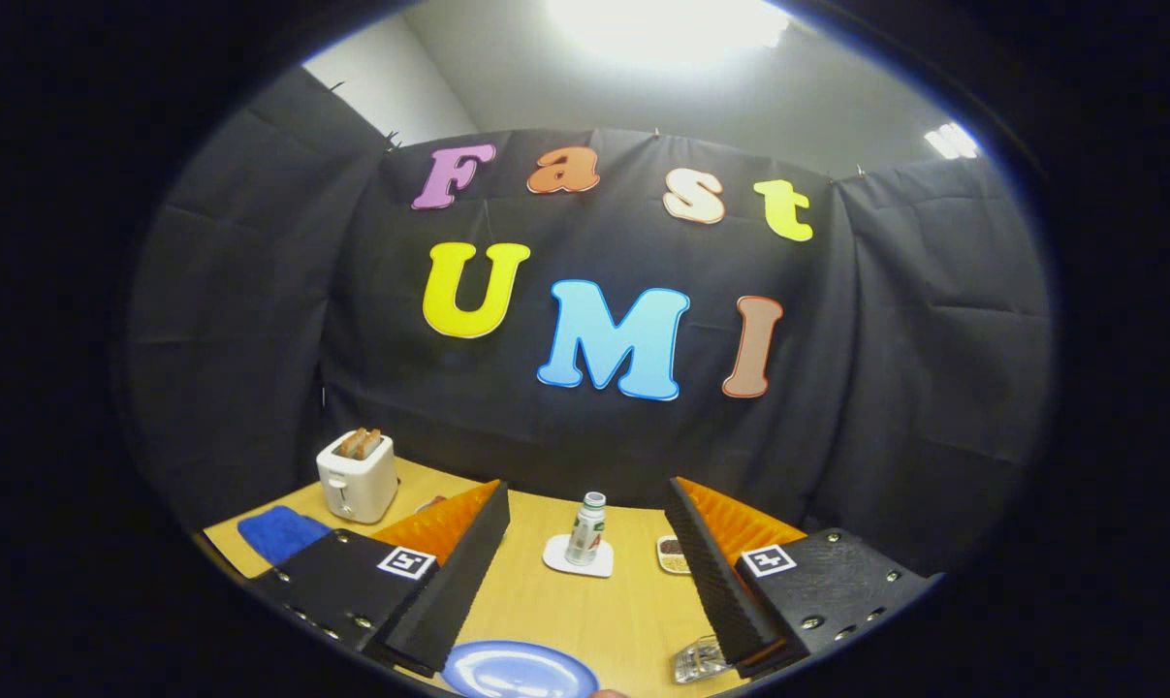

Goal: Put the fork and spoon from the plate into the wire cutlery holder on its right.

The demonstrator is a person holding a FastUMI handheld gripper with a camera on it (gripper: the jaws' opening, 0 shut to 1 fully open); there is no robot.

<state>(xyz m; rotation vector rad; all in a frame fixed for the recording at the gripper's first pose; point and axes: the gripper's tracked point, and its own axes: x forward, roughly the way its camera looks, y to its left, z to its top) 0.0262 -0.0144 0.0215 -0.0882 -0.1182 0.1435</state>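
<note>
Gripper (585, 591) held high, fingers spread wide, holding nothing.
Plate (517, 671) lies between them, holder (698, 659) beside it; cutlery isn't discernible, so tilt down before reaching.

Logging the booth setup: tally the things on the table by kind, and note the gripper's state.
Toaster: 1
Blue cloth: 1
Bottle on a white coaster: 1 each
Small snack dish: 1
Blue plate: 1
Wire cutlery holder: 1
Total: 7
Gripper: open, holding nothing.
</note>
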